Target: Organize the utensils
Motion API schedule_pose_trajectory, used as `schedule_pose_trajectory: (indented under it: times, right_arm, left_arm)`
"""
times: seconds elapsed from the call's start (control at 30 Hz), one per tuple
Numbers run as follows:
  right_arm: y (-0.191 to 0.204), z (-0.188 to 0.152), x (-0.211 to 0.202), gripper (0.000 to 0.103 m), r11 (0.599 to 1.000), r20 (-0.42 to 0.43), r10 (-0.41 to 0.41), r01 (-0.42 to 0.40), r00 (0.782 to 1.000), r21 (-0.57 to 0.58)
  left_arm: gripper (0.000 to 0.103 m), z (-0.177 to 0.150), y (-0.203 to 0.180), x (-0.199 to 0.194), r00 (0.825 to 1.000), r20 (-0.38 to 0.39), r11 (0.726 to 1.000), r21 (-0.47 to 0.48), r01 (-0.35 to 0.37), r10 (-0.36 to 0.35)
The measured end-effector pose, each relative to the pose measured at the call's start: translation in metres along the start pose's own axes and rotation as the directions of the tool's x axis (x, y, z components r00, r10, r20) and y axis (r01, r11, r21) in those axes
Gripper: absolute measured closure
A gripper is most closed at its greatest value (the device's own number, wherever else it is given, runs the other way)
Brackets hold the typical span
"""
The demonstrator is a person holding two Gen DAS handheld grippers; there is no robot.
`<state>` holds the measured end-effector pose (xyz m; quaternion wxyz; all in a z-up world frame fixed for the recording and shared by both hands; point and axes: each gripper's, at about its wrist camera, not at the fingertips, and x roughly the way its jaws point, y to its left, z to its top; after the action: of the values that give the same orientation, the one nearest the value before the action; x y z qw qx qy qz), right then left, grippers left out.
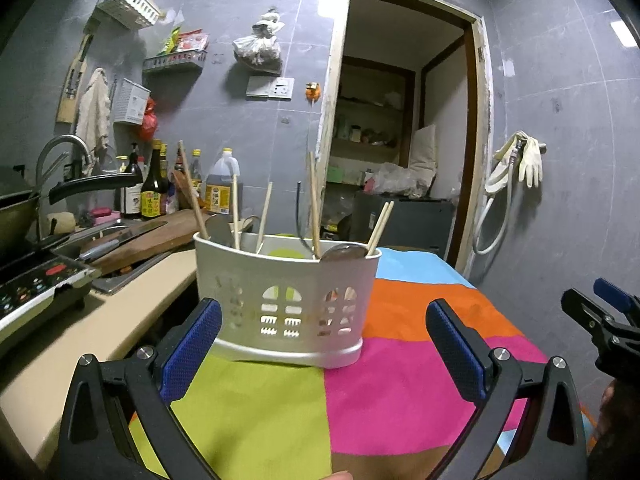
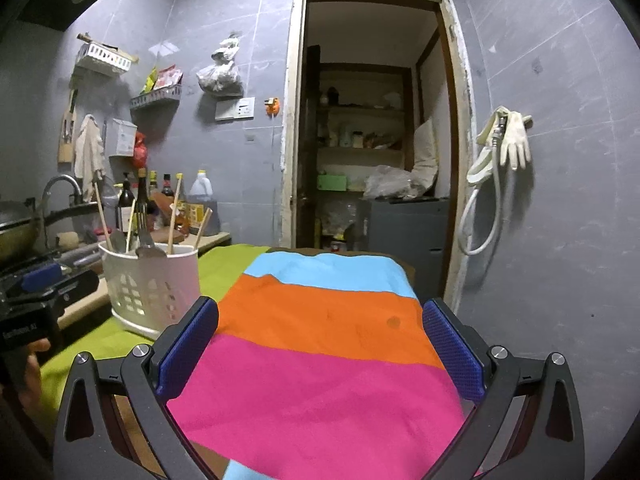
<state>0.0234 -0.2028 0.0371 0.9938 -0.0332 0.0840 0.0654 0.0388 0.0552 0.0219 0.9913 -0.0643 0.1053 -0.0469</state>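
A white perforated utensil holder (image 1: pixel 288 300) stands on the striped cloth (image 1: pixel 400 380). Several wooden chopsticks (image 1: pixel 314 204) and metal spoons (image 1: pixel 344 252) stick up out of it. My left gripper (image 1: pixel 322 320) is open just in front of the holder, its blue pads (image 1: pixel 192 344) wide apart with nothing between them. In the right wrist view the same holder (image 2: pixel 152 288) sits at the left with a fork (image 2: pixel 144 232) and chopsticks in it. My right gripper (image 2: pixel 320 320) is open over the orange and pink stripes of the cloth (image 2: pixel 320 360), holding nothing. The left gripper (image 2: pixel 40 284) shows at the left edge.
A beige counter (image 1: pixel 132 304) at the left carries a cutting board with a knife (image 1: pixel 120 240), an induction cooker (image 1: pixel 36 288), a wok and several sauce bottles (image 1: pixel 152 188). An open doorway (image 1: pixel 400 140) lies behind the table. Gloves and a hose (image 1: pixel 516 164) hang on the right wall.
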Motion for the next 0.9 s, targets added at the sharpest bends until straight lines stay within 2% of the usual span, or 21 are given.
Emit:
schedule_pose_trajectory:
  times: [0.37, 0.9]
  right_arm:
    - [0.002, -0.021, -0.004, 0.0, 0.999, -0.03, -0.029, 0.03, 0.999, 0.022]
    - [0.003, -0.025, -0.002, 0.0, 0.999, -0.041, -0.039, 0.04, 0.998, 0.021]
  left_arm:
    - [0.003, -0.024, 0.002, -0.011, 0.999, -0.011, 0.999, 0.011, -0.039, 0.039]
    - [0.003, -0.03, 0.002, -0.01, 0.999, -0.027, 0.999, 0.004, -0.044, 0.044]
